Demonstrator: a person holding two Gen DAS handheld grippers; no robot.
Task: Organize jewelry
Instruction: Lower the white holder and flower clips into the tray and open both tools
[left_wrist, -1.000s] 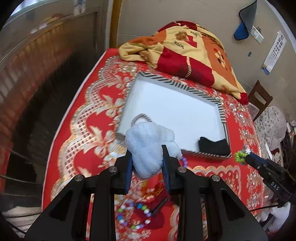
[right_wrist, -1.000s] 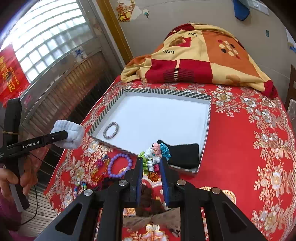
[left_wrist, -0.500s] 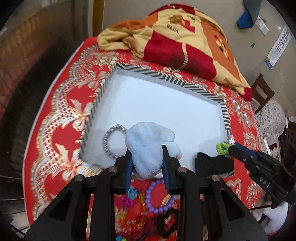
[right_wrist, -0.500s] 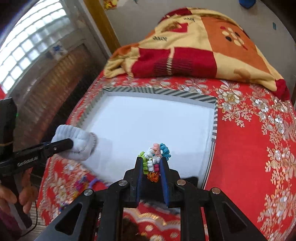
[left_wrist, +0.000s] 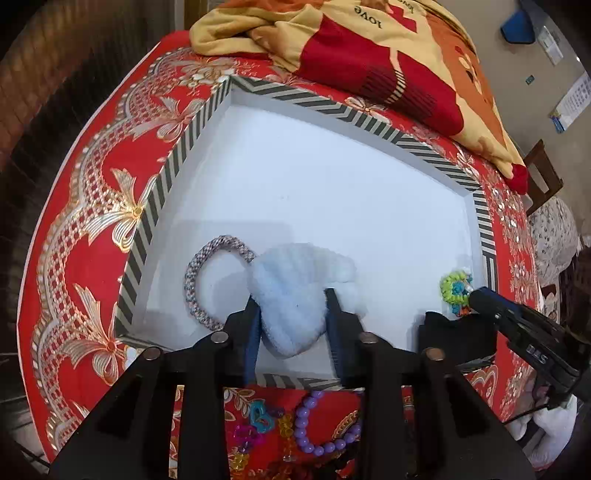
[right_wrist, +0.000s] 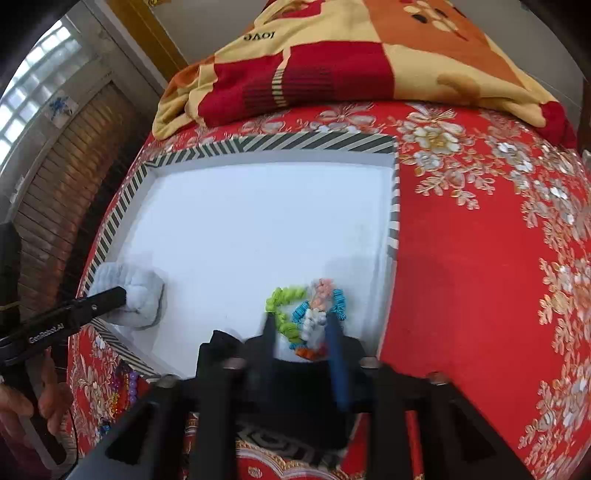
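A fluffy pale-blue scrunchie (left_wrist: 295, 288) lies in the near left of the white tray (left_wrist: 173, 173), against a grey braided bracelet (left_wrist: 195, 284). My left gripper (left_wrist: 293, 317) has it between its pads, which still touch it as the jaws are opening. In the right wrist view, a bundle of coloured coil hair ties (right_wrist: 306, 310) rests on the tray (right_wrist: 258, 142) floor near its right wall. My right gripper (right_wrist: 303, 332) is opening around it, its blurred fingers standing off the coils. A black item (left_wrist: 454, 336) fills the tray's near right corner.
A red and yellow blanket (left_wrist: 369, 44) is heaped behind the tray on the red patterned cloth (right_wrist: 480, 258). A purple bead bracelet (left_wrist: 314, 424) and coloured plastic trinkets (left_wrist: 258, 417) lie on the cloth in front of the tray. A person's hand (right_wrist: 48, 402) holds the left gripper's handle.
Both grippers came forward and down into the tray. The scrunchie now rests beside the grey bracelet. The right jaws have spread and the coil ties have loosened out onto the tray floor.
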